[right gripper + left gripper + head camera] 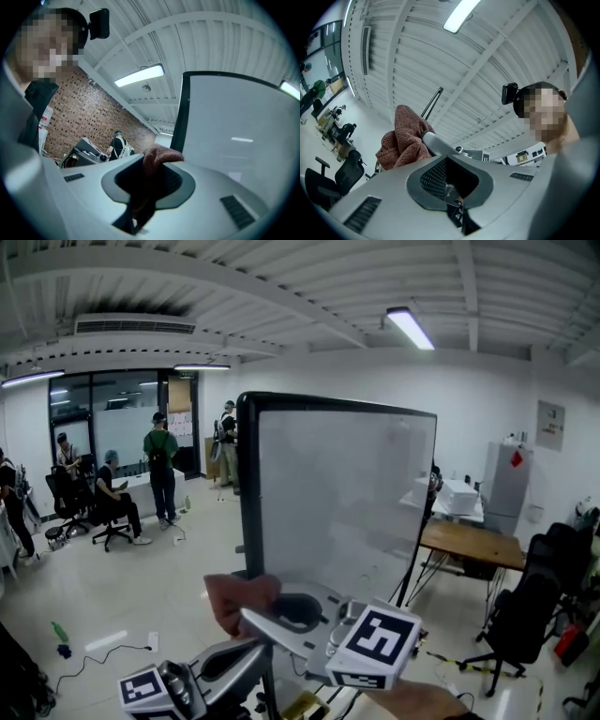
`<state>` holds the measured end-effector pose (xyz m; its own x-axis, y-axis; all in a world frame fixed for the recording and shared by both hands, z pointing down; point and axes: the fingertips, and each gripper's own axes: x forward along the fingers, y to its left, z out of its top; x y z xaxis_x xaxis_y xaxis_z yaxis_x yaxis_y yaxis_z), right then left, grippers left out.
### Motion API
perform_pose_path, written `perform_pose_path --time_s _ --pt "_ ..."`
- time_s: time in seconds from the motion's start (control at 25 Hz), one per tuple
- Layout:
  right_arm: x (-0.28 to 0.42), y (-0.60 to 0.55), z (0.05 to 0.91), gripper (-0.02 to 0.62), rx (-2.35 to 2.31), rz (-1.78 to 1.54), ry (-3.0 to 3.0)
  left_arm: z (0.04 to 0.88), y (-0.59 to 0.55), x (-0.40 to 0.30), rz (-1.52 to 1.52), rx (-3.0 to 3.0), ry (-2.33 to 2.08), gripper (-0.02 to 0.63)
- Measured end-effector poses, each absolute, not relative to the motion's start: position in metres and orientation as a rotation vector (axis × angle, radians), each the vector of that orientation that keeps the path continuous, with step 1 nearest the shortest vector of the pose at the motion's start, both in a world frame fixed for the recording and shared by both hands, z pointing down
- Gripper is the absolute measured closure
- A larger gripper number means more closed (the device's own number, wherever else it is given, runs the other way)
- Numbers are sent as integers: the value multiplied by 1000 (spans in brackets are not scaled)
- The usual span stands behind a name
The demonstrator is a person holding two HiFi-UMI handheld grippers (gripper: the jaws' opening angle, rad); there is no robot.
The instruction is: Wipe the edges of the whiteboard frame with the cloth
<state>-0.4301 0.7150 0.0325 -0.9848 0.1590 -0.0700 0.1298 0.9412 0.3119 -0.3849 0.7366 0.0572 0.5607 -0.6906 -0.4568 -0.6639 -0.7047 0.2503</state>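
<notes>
Under a white ribbed ceiling (281,296), the right hand-held gripper (136,220) clamps the reddish cloth (157,157) low beside the whiteboard frame (247,484), at its black left edge, while the left hand-held gripper (459,220) is clenched on nothing.

You wear a dark top (35,105), and a small black camera (99,23) sits on your head. Your left gripper (449,183) and right gripper (251,615) look alike: each is a smooth pale-grey shell with a dark-rimmed oval recess, a black mesh pad (433,178) inside it, and slotted vents (363,213) cut into the shell on either side. Each carries a white cube printed with black square markers, the right cube (380,645) and the left cube (142,688), and a small round screw (459,149) shows on the right gripper's narrow grey neck.
</notes>
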Motion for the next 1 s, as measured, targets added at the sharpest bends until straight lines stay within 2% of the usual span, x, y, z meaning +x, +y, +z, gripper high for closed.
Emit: perform_pose_path --time_s 1.0 --pt "-421 716 -48 518 108 729 2932 -18 734 -378 -811 2844 -1116 618"
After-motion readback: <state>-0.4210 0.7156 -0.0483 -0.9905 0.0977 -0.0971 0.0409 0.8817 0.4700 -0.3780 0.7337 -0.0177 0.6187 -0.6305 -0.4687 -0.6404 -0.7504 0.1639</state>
